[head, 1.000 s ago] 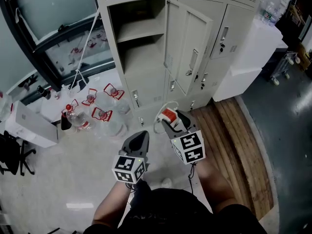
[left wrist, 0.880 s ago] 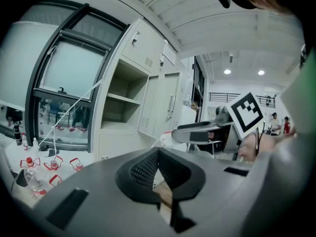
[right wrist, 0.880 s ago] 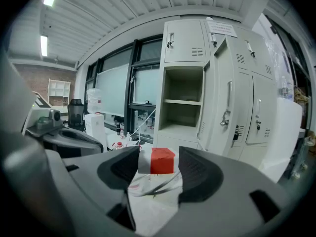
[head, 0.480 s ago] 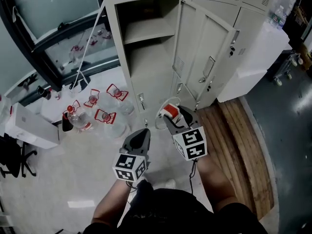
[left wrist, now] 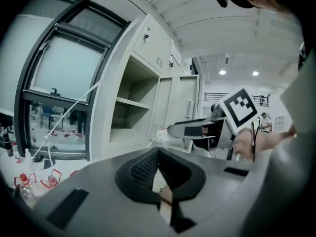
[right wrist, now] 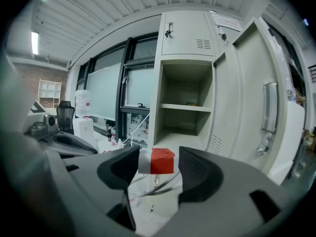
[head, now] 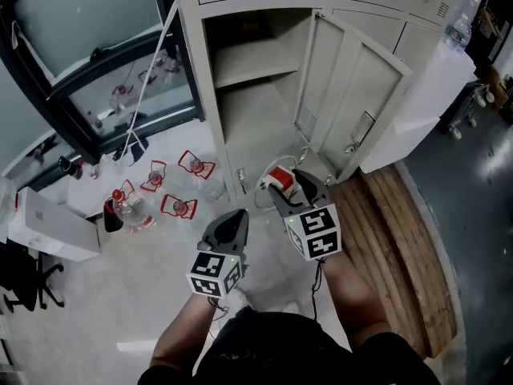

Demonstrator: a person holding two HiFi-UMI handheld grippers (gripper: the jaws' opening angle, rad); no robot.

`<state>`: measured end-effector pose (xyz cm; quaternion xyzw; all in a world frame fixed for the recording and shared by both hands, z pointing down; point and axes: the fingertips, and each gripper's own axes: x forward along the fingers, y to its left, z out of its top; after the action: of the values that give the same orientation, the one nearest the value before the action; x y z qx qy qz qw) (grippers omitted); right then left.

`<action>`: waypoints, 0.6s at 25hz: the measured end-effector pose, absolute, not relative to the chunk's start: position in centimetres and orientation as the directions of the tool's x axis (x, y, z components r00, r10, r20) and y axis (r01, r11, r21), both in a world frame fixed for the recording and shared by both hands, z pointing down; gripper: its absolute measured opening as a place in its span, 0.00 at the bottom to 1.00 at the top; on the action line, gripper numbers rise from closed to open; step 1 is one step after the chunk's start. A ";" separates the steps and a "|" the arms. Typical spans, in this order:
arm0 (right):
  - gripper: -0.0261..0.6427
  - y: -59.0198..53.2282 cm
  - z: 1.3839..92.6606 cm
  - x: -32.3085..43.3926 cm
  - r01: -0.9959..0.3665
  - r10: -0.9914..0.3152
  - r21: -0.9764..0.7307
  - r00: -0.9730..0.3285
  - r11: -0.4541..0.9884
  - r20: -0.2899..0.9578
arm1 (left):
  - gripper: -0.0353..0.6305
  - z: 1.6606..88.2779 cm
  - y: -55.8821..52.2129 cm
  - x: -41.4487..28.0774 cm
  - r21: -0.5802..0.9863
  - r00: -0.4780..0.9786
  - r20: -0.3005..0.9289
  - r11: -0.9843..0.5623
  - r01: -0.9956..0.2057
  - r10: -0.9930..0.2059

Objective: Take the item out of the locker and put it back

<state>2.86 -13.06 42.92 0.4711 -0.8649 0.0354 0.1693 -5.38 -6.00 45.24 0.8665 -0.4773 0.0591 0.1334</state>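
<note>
The grey locker (head: 264, 127) stands in front of me with its door (head: 353, 95) swung open to the right. Inside it a shelf (head: 248, 61) crosses the upper part, and both levels look bare. My right gripper (head: 287, 189) is shut on a red-and-white block (head: 279, 180) from which a white cable trails down. In the right gripper view the block (right wrist: 157, 161) sits between the pads, in front of the open locker (right wrist: 185, 127). My left gripper (head: 228, 223) hangs beside the right one at the left, shut and with nothing in it (left wrist: 158, 154).
Several clear water bottles with red handles (head: 160, 199) lie on the floor left of the locker, near a white box (head: 48, 224). A window (head: 80, 54) with a hanging white cord (head: 152, 70) is at the left. A wooden platform (head: 401, 239) and a white cabinet (head: 425, 95) are at the right.
In the head view the locker has drawn nearer and its door shows swung wider to the right. Both grippers keep their places, and the right one still holds the block.
</note>
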 end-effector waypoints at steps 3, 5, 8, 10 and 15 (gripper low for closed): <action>0.41 -14.3 42.5 1.4 -0.836 -0.813 0.103 -0.486 0.540 0.320 | 0.06 44.9 -7.2 -6.8 0.171 0.554 0.224 -0.527 -0.832 -0.802; 0.41 -15.2 42.1 0.3 -0.843 -0.822 0.105 -0.476 0.528 0.314 | 0.06 44.8 -7.9 -7.7 0.168 0.566 0.222 -0.541 -0.824 -0.794; 0.41 -16.4 41.7 -1.1 -0.853 -0.834 0.111 -0.458 0.509 0.306 | 0.06 44.7 -8.9 -9.2 0.164 0.584 0.219 -0.560 -0.812 -0.782; 0.41 -17.0 41.6 -1.9 -0.860 -0.842 0.117 -0.446 0.497 0.304 | 0.06 44.6 -9.5 -10.1 0.162 0.596 0.218 -0.574 -0.803 -0.773; 0.41 -18.5 41.1 -3.2 -0.880 -0.862 0.114 -0.413 0.460 0.294 | 0.06 44.5 -10.3 -11.8 0.148 0.624 0.217 -0.606 -0.782 -0.751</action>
<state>-3.17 -18.46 41.10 0.5187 -0.8399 0.0290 0.1569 -11.76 -10.34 44.49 0.8936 -0.4287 0.0665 0.1150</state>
